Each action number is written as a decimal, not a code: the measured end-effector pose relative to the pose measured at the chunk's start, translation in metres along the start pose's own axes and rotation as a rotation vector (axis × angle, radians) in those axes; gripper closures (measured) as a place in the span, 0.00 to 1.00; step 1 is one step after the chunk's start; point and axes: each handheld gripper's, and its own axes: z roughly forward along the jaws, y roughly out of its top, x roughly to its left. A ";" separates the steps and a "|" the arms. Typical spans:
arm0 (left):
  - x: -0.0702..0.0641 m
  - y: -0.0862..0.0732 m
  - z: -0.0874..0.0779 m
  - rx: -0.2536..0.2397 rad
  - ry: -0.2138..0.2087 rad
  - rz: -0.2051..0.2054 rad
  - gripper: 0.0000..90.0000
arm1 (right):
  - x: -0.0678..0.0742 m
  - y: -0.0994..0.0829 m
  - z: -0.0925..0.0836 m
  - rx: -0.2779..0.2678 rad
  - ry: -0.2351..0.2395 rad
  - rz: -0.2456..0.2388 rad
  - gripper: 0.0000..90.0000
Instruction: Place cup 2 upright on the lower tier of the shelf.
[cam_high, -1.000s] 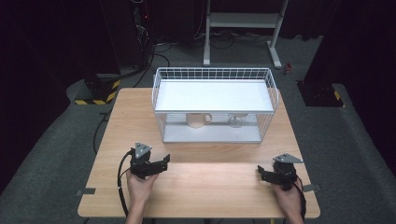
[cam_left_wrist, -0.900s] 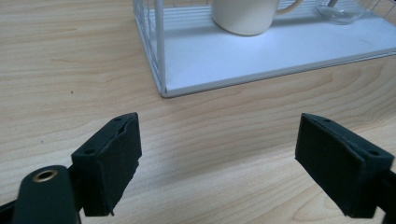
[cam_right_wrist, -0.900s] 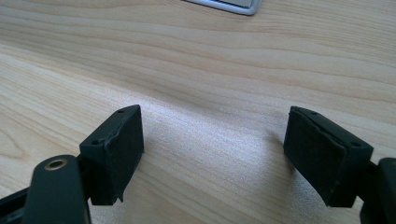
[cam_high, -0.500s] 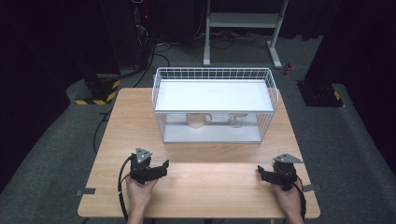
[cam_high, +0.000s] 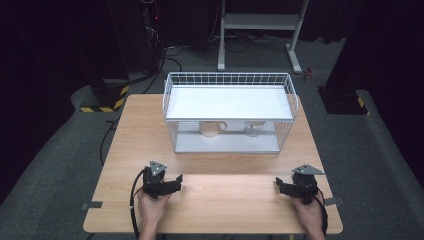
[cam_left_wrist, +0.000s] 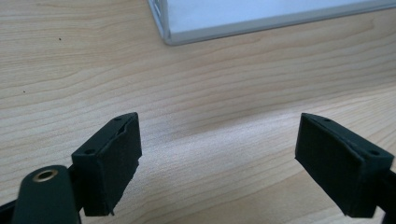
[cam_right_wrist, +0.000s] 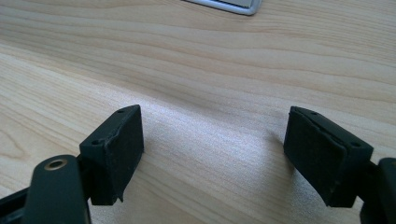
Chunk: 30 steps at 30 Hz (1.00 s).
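The mug (cam_high: 212, 128) and the glass (cam_high: 253, 129) stood inside the wire rack (cam_high: 229, 80), well ahead of both grippers; the left gripper (cam_high: 176, 180) and right gripper (cam_high: 280, 185) gaped wide, empty, over the table (cam_high: 225, 200).

**Three cameras, one table**

The high view looked forward and down from above the person's near edge, far enough back to take in the whole wooden table (cam_high: 125, 150), the white wire rack (cam_high: 227, 102) at its far half, and the dark floor beyond. The left gripper view sat low and close over the tabletop (cam_left_wrist: 210, 93), looking along its own jaws toward the far side, where a corner of the rack's base (cam_left_wrist: 177, 37) entered at the top. The right gripper view was equally near the wood (cam_right_wrist: 210, 70) and faced the same way, catching another base corner (cam_right_wrist: 243, 7). All three views shared the near tabletop and the rack's front edge.
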 end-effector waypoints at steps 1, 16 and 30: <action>0.000 0.000 0.002 0.007 0.000 -0.001 0.16 | 0.000 0.000 0.000 0.000 0.000 0.000 0.22; -0.002 -0.004 0.017 0.064 0.027 0.031 0.15 | 0.000 0.000 0.000 0.000 0.000 -0.001 0.22; -0.004 -0.008 0.020 0.020 0.046 0.040 0.13 | 0.000 0.000 0.000 0.000 0.000 -0.001 0.22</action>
